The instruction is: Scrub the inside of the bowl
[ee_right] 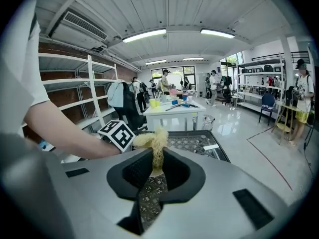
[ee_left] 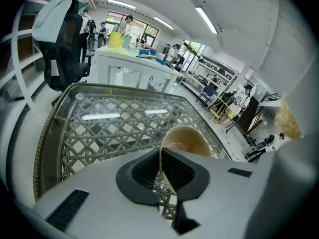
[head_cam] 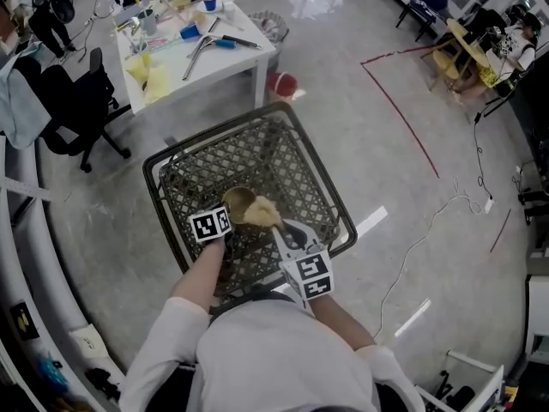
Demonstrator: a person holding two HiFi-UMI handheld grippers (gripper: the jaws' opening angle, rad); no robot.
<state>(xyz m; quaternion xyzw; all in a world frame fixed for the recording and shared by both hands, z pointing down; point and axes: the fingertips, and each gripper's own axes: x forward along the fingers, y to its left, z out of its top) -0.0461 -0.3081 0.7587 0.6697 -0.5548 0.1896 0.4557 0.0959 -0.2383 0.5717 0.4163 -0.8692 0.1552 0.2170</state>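
A tan bowl (head_cam: 238,202) hangs tilted above the woven glass-topped table (head_cam: 283,157), gripped by its rim. My left gripper (head_cam: 220,232) is shut on that rim; in the left gripper view the thin bowl (ee_left: 185,141) wall runs straight between the dark pads. My right gripper (head_cam: 287,239) is shut on a yellowish fibrous scrubber (head_cam: 262,212), which lies against the bowl's right side. In the right gripper view the scrubber (ee_right: 152,142) sticks up from the closed jaws, next to the left gripper's marker cube (ee_right: 117,134).
A white table (head_cam: 193,45) with cups, bottles and tools stands beyond the woven one. A black office chair (head_cam: 73,106) sits at the left, a red ball (head_cam: 284,84) on the floor by the white table. Red tape lines and cables cross the floor at the right.
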